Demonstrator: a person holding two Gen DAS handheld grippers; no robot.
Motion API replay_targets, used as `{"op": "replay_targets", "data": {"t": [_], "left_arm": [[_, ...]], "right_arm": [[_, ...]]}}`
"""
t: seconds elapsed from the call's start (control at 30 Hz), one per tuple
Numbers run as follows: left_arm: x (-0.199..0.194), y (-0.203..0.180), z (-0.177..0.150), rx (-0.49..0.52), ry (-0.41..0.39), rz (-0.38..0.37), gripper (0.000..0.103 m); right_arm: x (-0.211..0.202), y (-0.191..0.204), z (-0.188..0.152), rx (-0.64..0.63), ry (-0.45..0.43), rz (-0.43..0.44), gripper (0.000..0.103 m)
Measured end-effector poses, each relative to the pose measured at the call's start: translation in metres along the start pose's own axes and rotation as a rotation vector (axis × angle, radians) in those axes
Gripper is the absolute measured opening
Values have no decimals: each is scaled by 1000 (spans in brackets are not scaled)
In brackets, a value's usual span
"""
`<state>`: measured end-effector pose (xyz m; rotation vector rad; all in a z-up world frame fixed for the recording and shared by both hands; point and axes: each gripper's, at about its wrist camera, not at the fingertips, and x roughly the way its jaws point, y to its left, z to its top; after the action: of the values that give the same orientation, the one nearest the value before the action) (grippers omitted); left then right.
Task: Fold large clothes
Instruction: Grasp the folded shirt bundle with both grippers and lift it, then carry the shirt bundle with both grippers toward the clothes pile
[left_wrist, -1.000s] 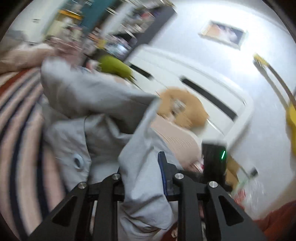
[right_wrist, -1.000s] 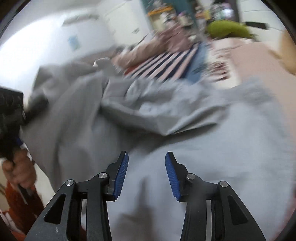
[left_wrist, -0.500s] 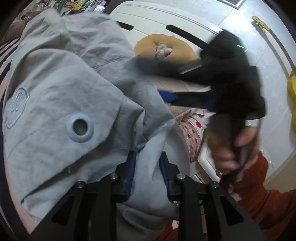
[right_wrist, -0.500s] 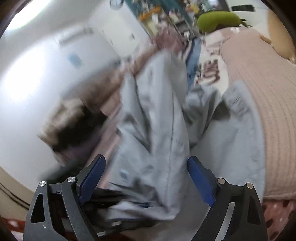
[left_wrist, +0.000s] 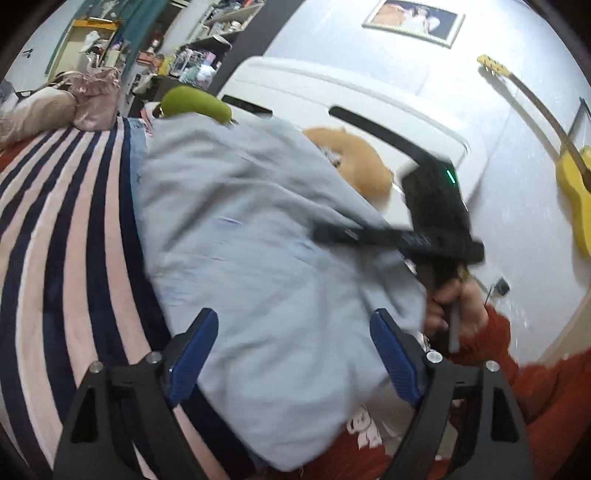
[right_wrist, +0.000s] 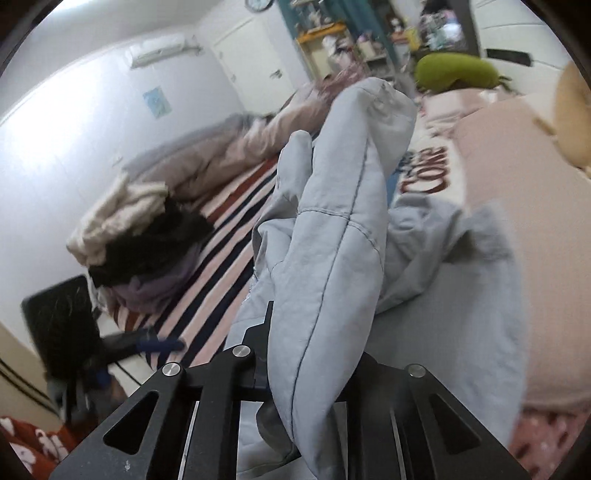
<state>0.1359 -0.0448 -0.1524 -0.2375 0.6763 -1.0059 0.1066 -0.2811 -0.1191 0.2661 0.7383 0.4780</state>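
Clearly the pale grey garment (left_wrist: 258, 236) is lying across the striped bed cover (left_wrist: 66, 229), soft, light and floppy, so it is likely going to sag wherever it is not supported. The left tool (left_wrist: 293, 354) is hanging wide open just above the garment's near edge, gripping nothing. The right tool (right_wrist: 306, 373) is pinching a thick seamed fold of the garment (right_wrist: 332, 236), which is draping over its fingers. A seam or hem is probably offering the firmest hold; loose single layers may be slipping free.
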Motion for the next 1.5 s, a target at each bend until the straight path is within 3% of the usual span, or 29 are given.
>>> {"op": "replay_targets", "data": {"t": [0.07,0.17,0.23,0.3,0.33,0.4,0.5,0.57,0.63,0.7,0.73,0.8,0.87,0.97,1.17,1.23,1.3,1.4,1.5], "left_arm": [[16,4,12,-9,-1,7,85],[52,18,22,-31,48,77,92],[71,35,19,-62,114,83,92],[102,49,7,-108,191,109,92],[114,56,3,-121,217,124,92],[124,68,-9,-171,239,106,100],[127,88,-24,-298,236,13,101],[131,96,-32,-356,234,-32,101],[133,95,-33,-341,222,-42,93],[131,92,-34,-344,212,-52,73],[129,92,-35,-346,212,-43,67],[120,91,-37,-375,202,-38,46],[104,88,-40,-393,184,-33,39],[63,86,-41,-346,143,16,36],[-26,122,-54,-391,127,148,39],[-44,137,-62,-438,148,178,45],[-57,143,-67,-430,189,234,59],[-76,145,-67,-370,174,291,76],[-86,151,-67,-406,128,209,76]], "right_arm": [[-19,-20,-5,34,-6,-27,9],[-24,-48,-17,75,32,-73,9],[-10,-66,-31,80,91,-125,16],[7,-81,-44,88,131,-183,36],[12,-88,-51,90,133,-201,41],[9,-91,-59,88,118,-200,46],[-10,-88,-70,61,112,-239,50],[-18,-93,-84,106,150,-206,53],[-18,-95,-96,142,182,-159,53],[-15,-99,-108,195,186,-105,52],[-11,-104,-112,233,180,-85,50],[-2,-108,-115,268,165,-54,36],[8,-105,-113,291,152,-34,31],[22,-90,-110,283,159,35,19],[94,-38,-104,266,250,270,20],[106,-27,-101,248,262,273,32],[108,-25,-94,220,270,228,74],[107,-26,-87,199,289,259,80],[115,-34,-84,194,333,289,80]]}}
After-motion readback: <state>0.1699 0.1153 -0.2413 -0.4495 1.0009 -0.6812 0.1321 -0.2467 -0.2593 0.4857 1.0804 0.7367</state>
